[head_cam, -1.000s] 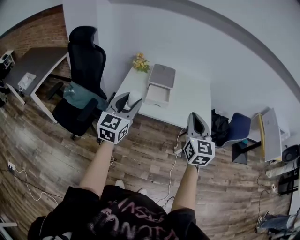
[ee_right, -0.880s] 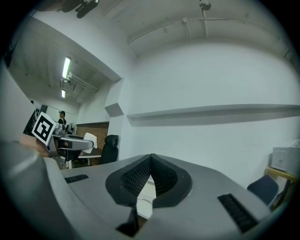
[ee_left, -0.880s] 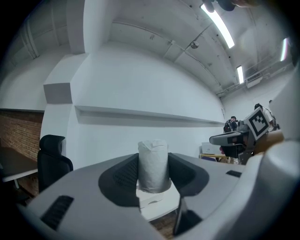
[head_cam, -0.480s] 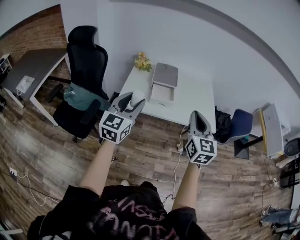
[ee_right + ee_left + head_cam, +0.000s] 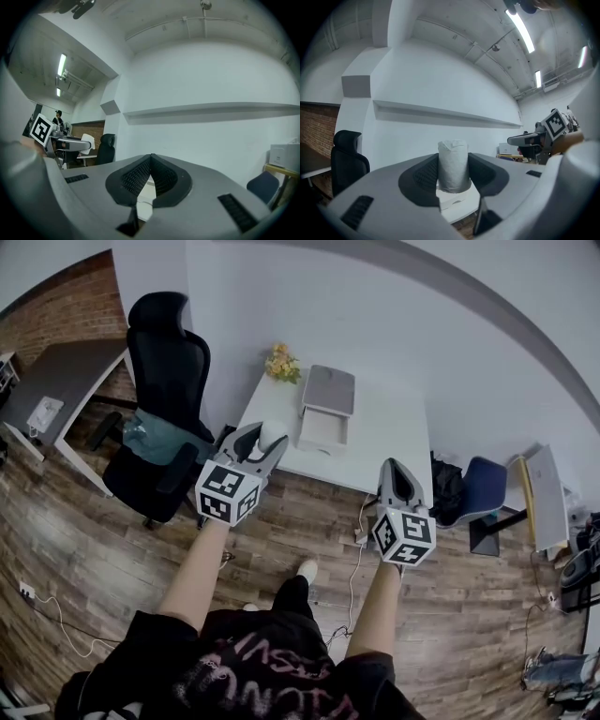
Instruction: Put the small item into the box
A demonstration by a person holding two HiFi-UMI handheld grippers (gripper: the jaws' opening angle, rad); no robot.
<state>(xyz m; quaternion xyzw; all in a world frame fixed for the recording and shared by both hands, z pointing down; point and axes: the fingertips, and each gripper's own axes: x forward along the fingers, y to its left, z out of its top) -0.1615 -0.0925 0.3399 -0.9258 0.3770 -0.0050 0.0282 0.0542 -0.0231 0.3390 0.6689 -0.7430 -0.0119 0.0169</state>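
Note:
A small white cylinder-shaped item (image 5: 271, 433) stands upright between the jaws of my left gripper (image 5: 263, 439), which is shut on it. In the left gripper view the small item (image 5: 453, 165) fills the gap between the dark pads (image 5: 423, 176). The left gripper hangs over the near edge of the white table (image 5: 394, 432). The box (image 5: 321, 428) sits on that table just beyond, its grey lid (image 5: 329, 390) raised; part of the box (image 5: 457, 205) shows below the item. My right gripper (image 5: 395, 469) is held over the floor to the right, shut and empty, with its jaws (image 5: 150, 158) touching.
A bunch of yellow flowers (image 5: 281, 362) stands at the table's far left corner. A black office chair (image 5: 164, 381) is left of the table, with a grey desk (image 5: 56, 381) beyond it. A blue chair (image 5: 478, 488) and cables (image 5: 354, 549) lie to the right on the wooden floor.
The person has stepped forward, and a leg and shoe now show below. Both grippers have kept their pose, and the left one has kept the item.

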